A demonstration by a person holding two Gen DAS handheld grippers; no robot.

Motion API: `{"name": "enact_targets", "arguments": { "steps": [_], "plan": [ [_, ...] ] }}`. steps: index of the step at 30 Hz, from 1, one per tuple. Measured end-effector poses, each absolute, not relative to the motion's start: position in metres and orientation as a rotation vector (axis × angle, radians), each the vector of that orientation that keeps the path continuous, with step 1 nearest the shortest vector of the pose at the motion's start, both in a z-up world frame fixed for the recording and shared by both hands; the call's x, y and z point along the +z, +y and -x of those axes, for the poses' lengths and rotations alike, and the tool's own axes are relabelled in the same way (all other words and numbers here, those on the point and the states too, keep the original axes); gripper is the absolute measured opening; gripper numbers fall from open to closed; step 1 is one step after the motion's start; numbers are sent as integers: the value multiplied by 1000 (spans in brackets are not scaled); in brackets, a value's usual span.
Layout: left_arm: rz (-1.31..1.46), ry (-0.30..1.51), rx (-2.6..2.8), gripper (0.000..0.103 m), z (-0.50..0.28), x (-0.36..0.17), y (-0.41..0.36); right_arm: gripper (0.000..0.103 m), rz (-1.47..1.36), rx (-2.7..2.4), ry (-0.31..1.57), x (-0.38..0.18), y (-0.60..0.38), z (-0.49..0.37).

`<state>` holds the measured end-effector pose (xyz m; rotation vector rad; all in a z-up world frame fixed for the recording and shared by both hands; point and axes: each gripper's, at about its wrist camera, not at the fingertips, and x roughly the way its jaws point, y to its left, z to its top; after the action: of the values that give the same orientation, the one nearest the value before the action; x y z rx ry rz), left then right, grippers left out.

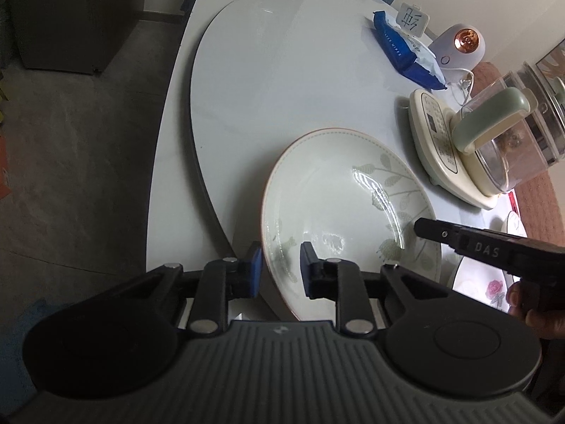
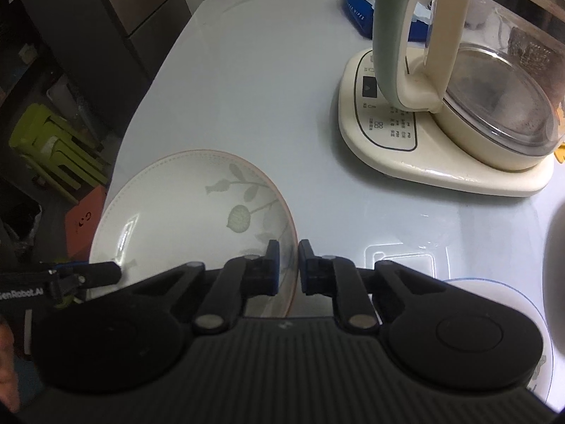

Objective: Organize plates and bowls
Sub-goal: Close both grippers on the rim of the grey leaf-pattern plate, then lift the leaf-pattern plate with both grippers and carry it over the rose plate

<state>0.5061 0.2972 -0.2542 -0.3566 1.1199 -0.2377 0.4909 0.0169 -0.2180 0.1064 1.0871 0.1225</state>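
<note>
Plate: the leaf-patterned plate (image 1: 339, 190) lay on the pale desk (image 1: 282, 70), just beside the kettle base (image 1: 434, 141) and close to the desk's near edge.
Left tool: the left tool (image 1: 280, 268) was narrowed onto the plate's rim on the side away from the kettle base, one blue pad (image 1: 255, 272) outside the rim and the other inside the well.
Right tool: the right tool (image 2: 289, 268) was closed to a narrow gap over the plate's rim on the kettle side, one finger inside, one outside.
Grip judgement: both seemed to pinch the rim, though whether the pads pressed fully could not be told.
Risk, slip: the glazed rim looked slick, so a shallow pinch could let the plate slide out on lifting.
Risk, tilt: uneven raising by the two hands would likely twist the plate against the pads.
Risk, collision: the glass kettle (image 2: 476, 81) on its base stood near the plate, and a swing that way could strike it.
Other dishes: a flowered plate (image 1: 487, 289) sat on the plate's kettle side, nearer the person; the wipes pack (image 1: 402, 53) lay well beyond the kettle base.
</note>
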Motion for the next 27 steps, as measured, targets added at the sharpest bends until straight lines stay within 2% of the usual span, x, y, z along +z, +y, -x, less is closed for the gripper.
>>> {"name": "enact_targets", "arguments": {
  "steps": [10, 27],
  "plan": [
    [348, 1139, -305, 26, -511, -260, 299, 14, -142, 200, 1104, -221, -1, -498],
    [467, 1165, -383, 26, -482, -241, 301, 15, -188, 271, 1076, -184, -31, -469]
  ]
}}
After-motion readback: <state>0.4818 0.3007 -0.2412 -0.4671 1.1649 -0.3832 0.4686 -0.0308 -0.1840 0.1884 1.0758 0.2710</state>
